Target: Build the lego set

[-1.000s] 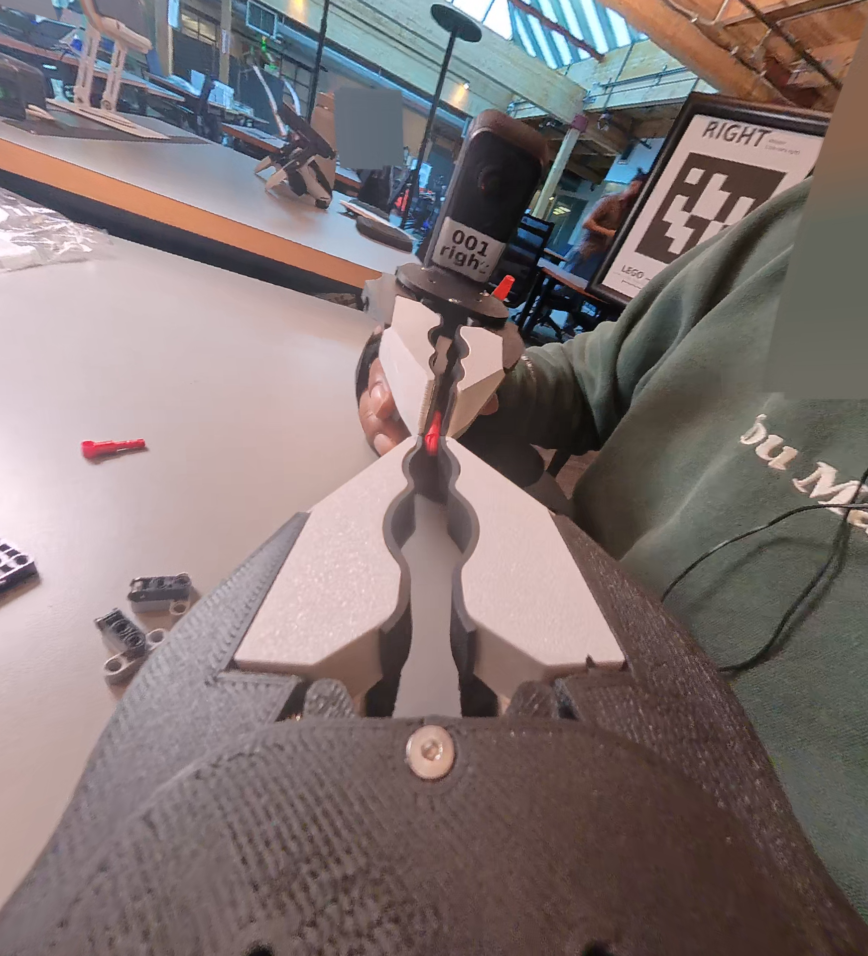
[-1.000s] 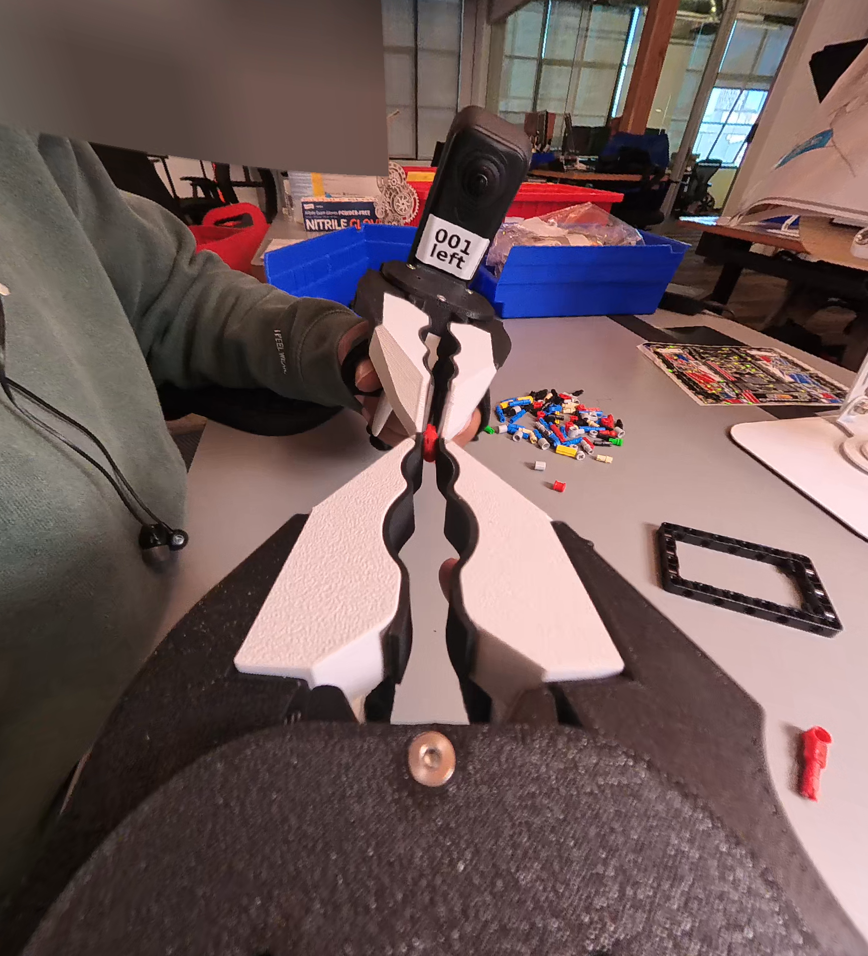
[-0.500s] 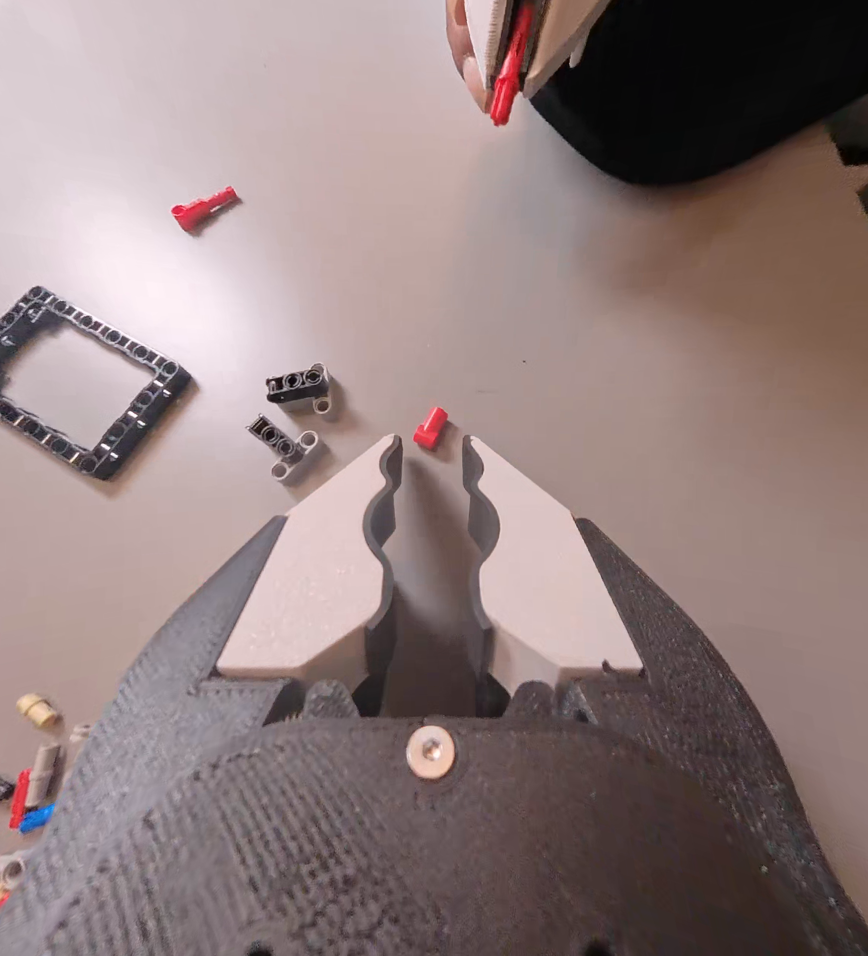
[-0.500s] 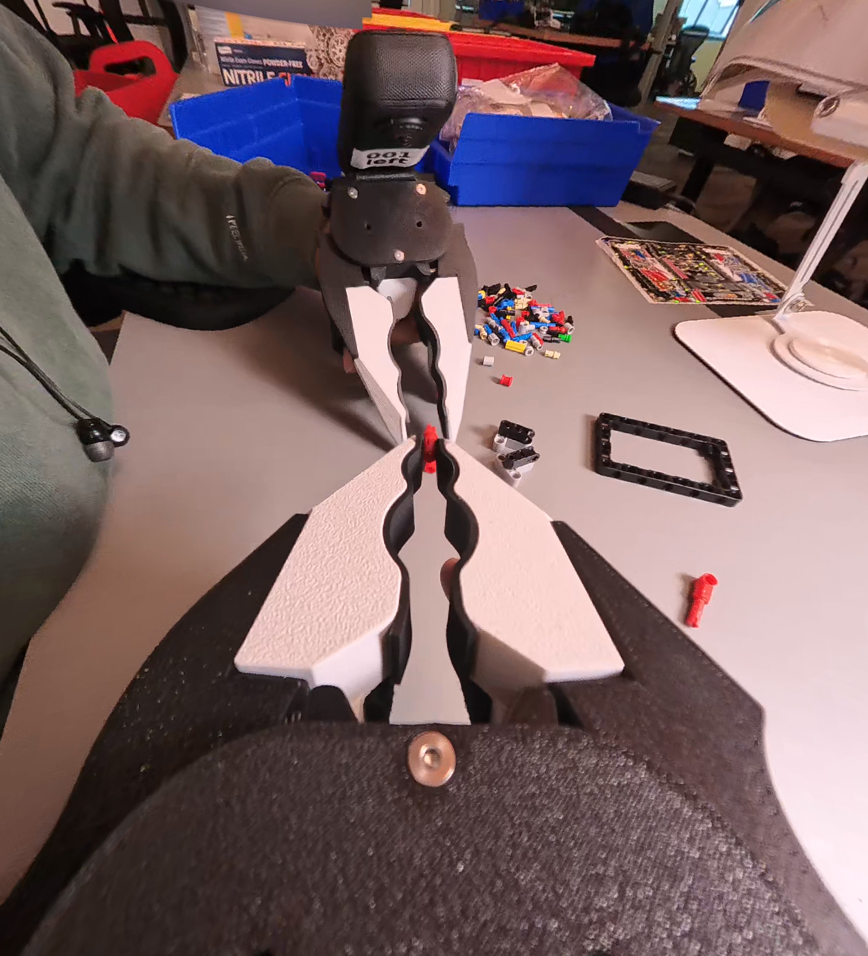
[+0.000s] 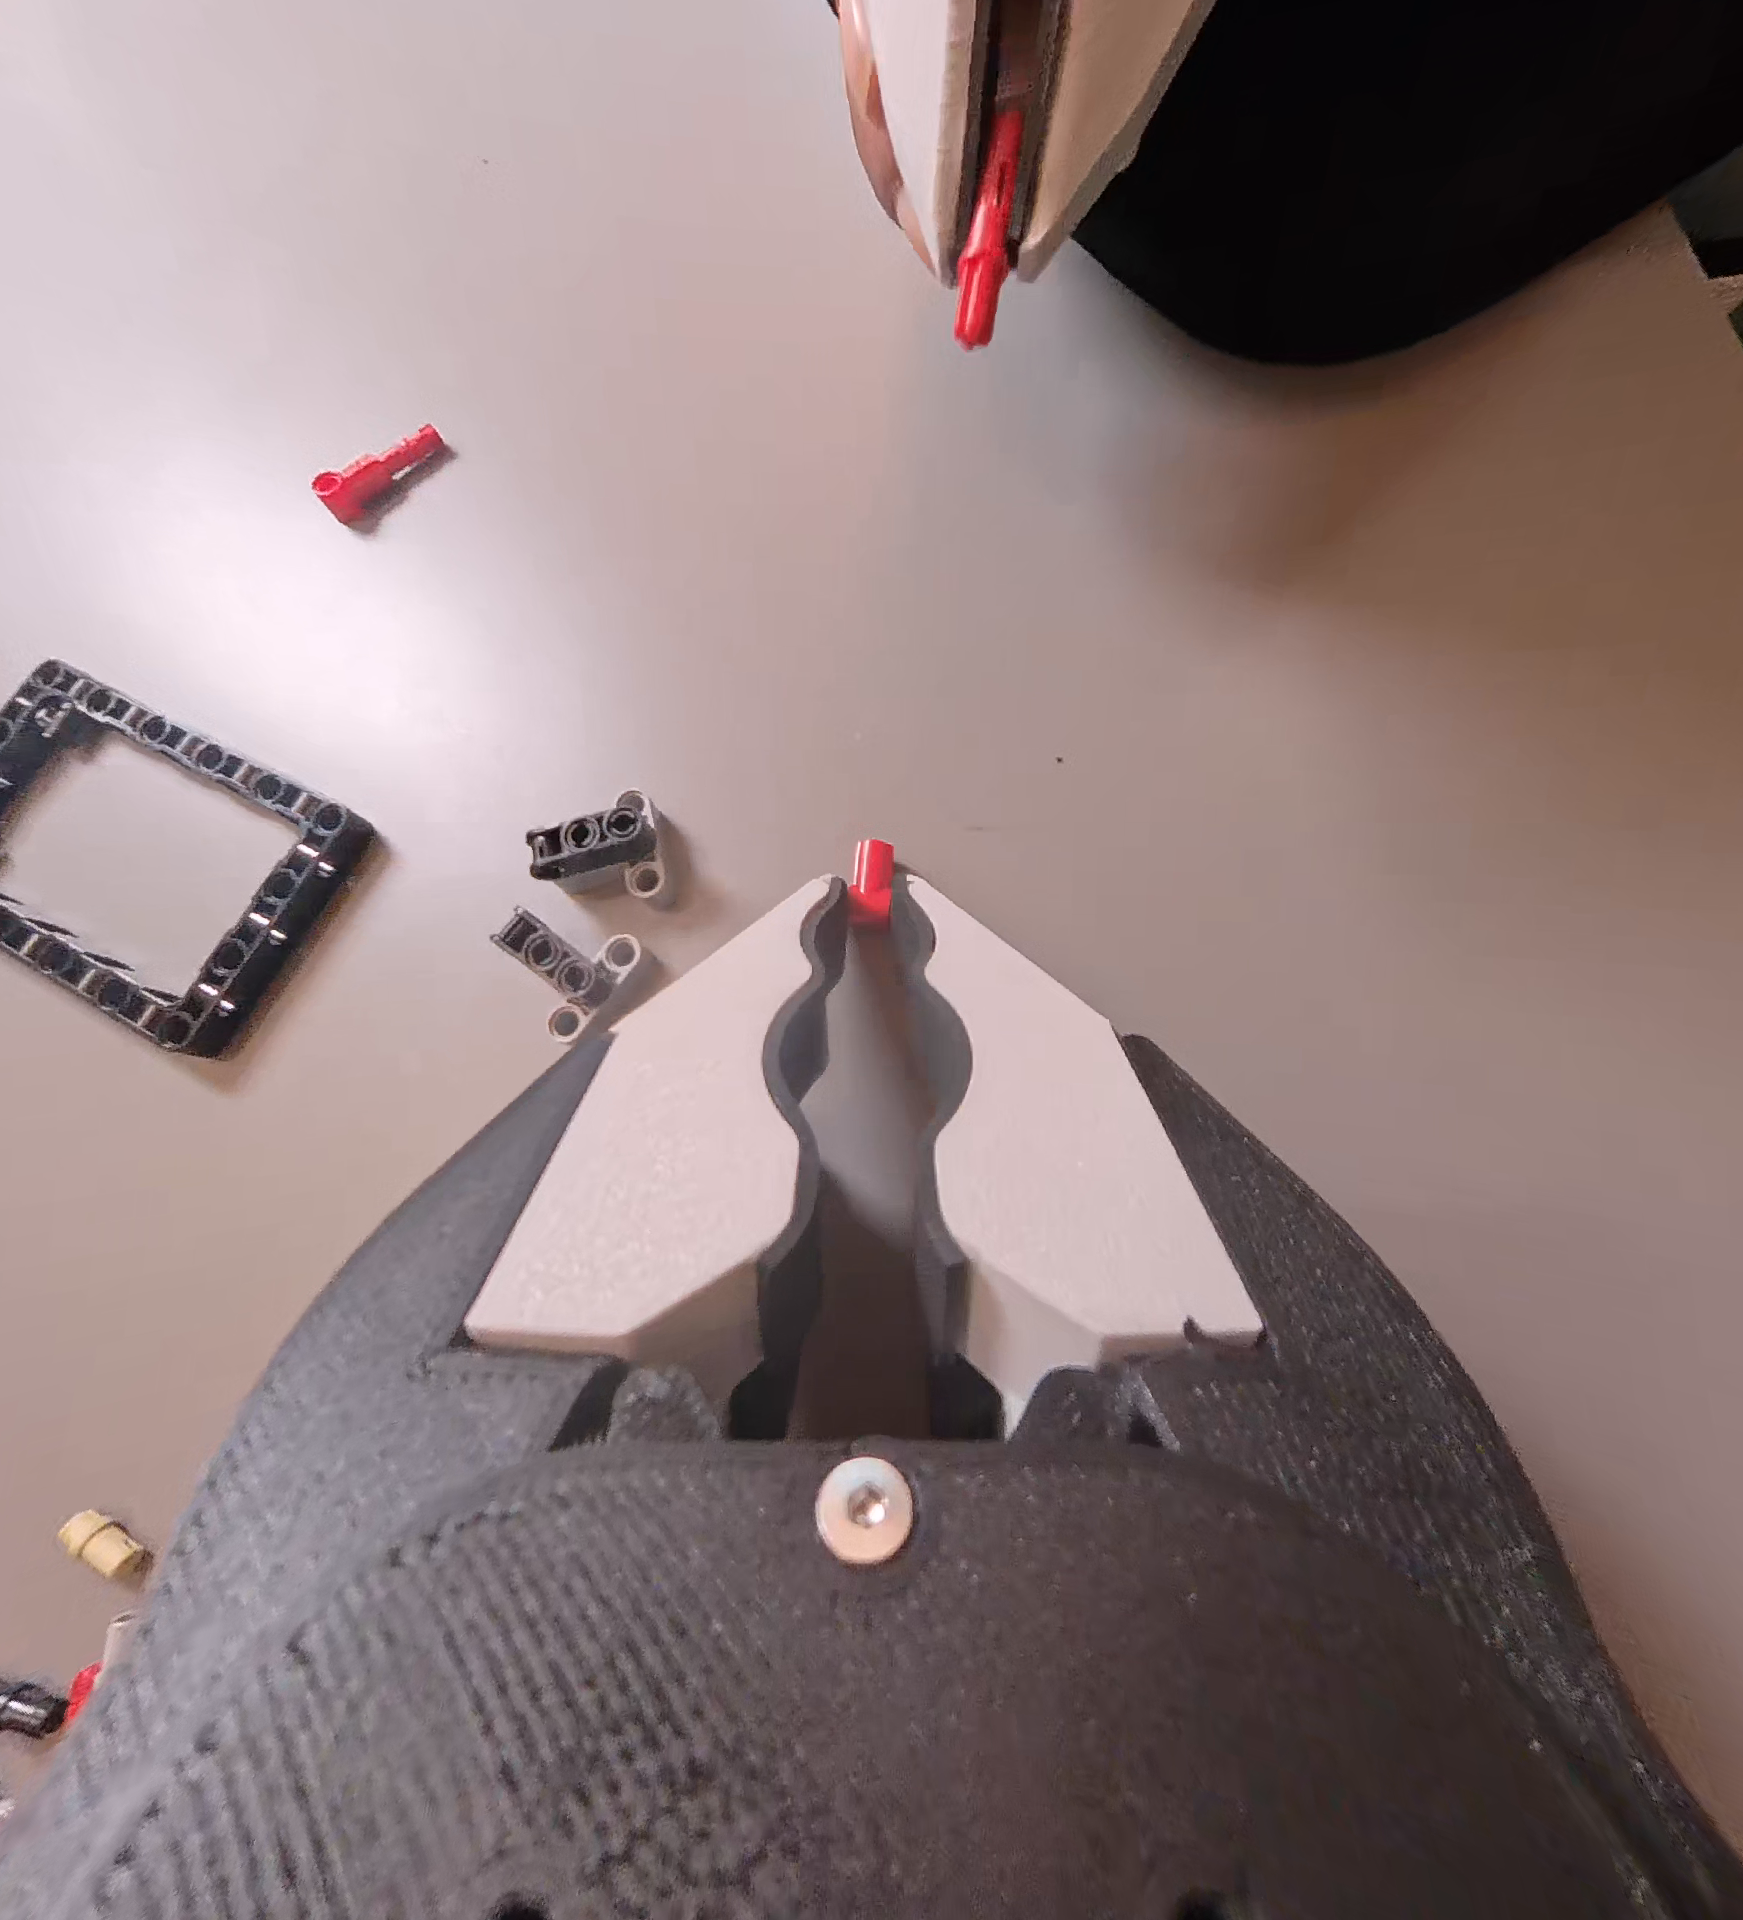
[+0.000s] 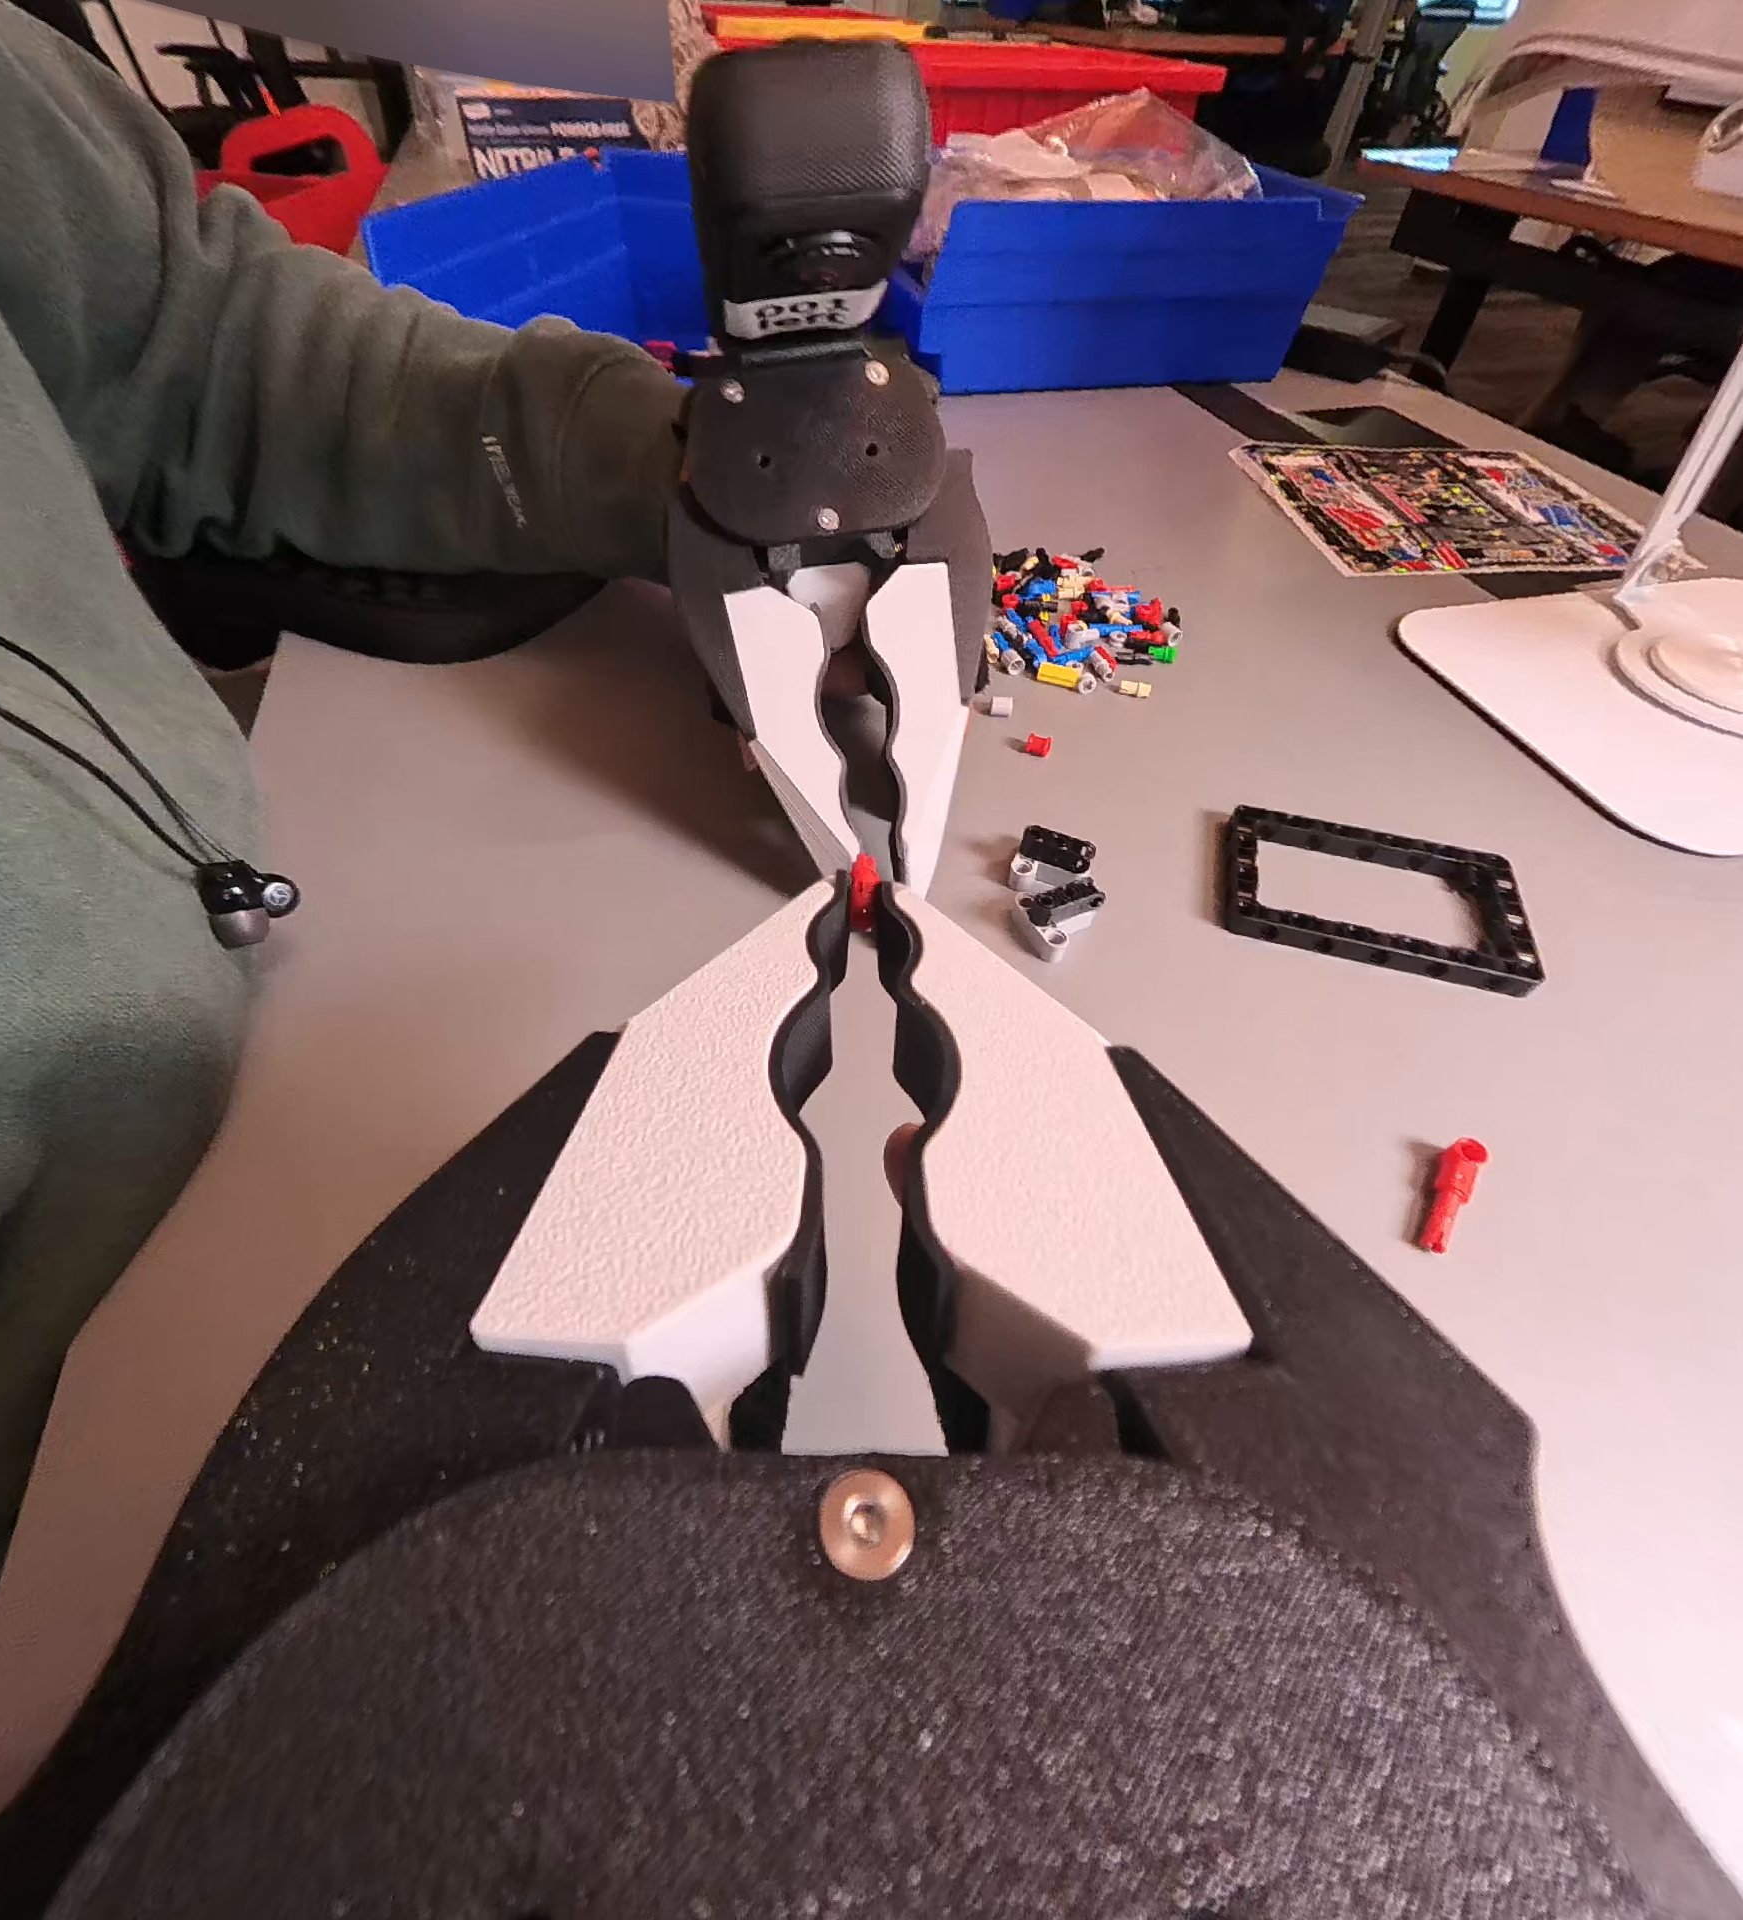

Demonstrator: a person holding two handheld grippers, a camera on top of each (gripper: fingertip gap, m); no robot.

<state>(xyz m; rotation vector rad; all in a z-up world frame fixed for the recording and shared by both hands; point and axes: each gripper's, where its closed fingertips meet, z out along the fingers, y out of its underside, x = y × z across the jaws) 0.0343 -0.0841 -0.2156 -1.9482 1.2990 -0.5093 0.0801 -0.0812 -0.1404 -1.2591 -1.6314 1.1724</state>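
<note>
My left gripper [image 5: 872,891] points down at the grey table [image 5: 1262,831], its tips closed around a small red piece [image 5: 869,891] that lies on the table. It also shows in the right wrist view [image 6: 877,868], held by a hand in a green sleeve. My right gripper [image 6: 859,896] is shut on a red pin [image 6: 860,891] and hovers just in front of the left tips. In the left wrist view, the right gripper [image 5: 986,239] is at the top, and the pin [image 5: 981,281] sticks out of it.
A black frame [image 5: 269,925] [image 6: 1366,840] and two black-and-grey connectors [image 5: 602,852] [image 5: 576,966] lie left of my left gripper. A spare red pin [image 5: 379,480] [image 6: 1449,1195] lies apart. A pile of small parts [image 6: 1075,613], an instruction sheet [image 6: 1428,509], a white lamp base [image 6: 1625,686] and blue bins [image 6: 1106,270] stand farther off. Across from one pair of fingers to the other is roughly 9 cm.
The left gripper swung down from tip-to-tip with the right gripper in the air to the table. It was open half a second ago and has closed around the small red piece. The right gripper keeps its pin.
</note>
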